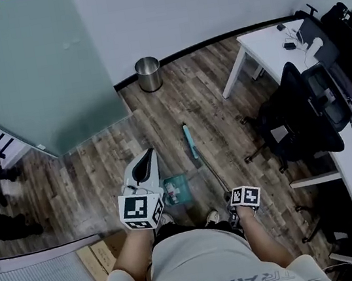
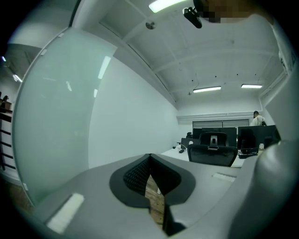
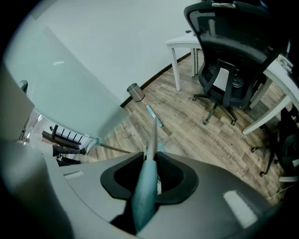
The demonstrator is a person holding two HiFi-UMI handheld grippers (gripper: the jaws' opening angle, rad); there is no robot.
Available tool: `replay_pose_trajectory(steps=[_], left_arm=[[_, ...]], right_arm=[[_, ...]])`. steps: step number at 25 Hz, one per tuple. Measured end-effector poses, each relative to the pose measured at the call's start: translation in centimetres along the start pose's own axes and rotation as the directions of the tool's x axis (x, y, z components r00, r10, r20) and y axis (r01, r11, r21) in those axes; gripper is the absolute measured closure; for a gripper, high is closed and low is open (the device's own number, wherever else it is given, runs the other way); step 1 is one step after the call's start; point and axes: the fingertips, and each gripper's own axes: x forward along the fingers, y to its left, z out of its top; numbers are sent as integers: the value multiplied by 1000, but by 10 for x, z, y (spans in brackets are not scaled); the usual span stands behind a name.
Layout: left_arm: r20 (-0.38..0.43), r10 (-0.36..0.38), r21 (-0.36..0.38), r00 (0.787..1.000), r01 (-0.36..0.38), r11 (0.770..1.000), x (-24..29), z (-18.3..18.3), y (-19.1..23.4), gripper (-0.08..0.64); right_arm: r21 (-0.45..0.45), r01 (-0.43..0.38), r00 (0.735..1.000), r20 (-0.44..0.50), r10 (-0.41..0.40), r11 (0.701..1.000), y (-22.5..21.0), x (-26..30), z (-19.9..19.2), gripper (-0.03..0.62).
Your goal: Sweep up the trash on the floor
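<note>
Right gripper (image 3: 150, 162) clamps broom handle (image 3: 144, 189); shaft runs toward 11 o'clock to broom head (image 1: 191, 141). Left gripper (image 1: 147, 163) closed, empty; dustpan (image 1: 178, 189) at its 5 o'clock.

Pose: left gripper (image 1: 149, 155) raised ahead of the torso, pointing level, jaws fully together, nothing between them. The right gripper (image 3: 150, 158) is angled steeply downward, jaws clamped on the teal broom handle (image 3: 142, 191).
</note>
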Motion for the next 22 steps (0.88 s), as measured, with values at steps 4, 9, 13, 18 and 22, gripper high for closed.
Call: replay_pose_trajectory(steps=[4, 9, 13, 18, 22], left_arm=[[20, -5, 1, 1000, 5, 1000, -3, 5, -10, 557], [6, -1, -6, 1000, 1, 1000, -3, 2, -7, 557], [1, 4, -9, 1000, -4, 1000, -3, 1, -6, 557], [0, 1, -8, 1000, -1, 1000, -3, 3, -6, 557], [-4, -3, -12, 1000, 3, 1000, -1, 1, -5, 557]], right_arm=[[3, 12, 1000, 1, -12, 1000, -3, 0, 3, 485], [2, 1, 1000, 3, -1, 1000, 2, 2, 8, 485], [-1, -2, 1000, -1, 2, 1000, 3, 2, 9, 485], [-2, -4, 1000, 5, 4, 1000, 5, 1, 13, 485], [-2, -7, 1000, 12, 7, 1000, 5, 2, 15, 485]])
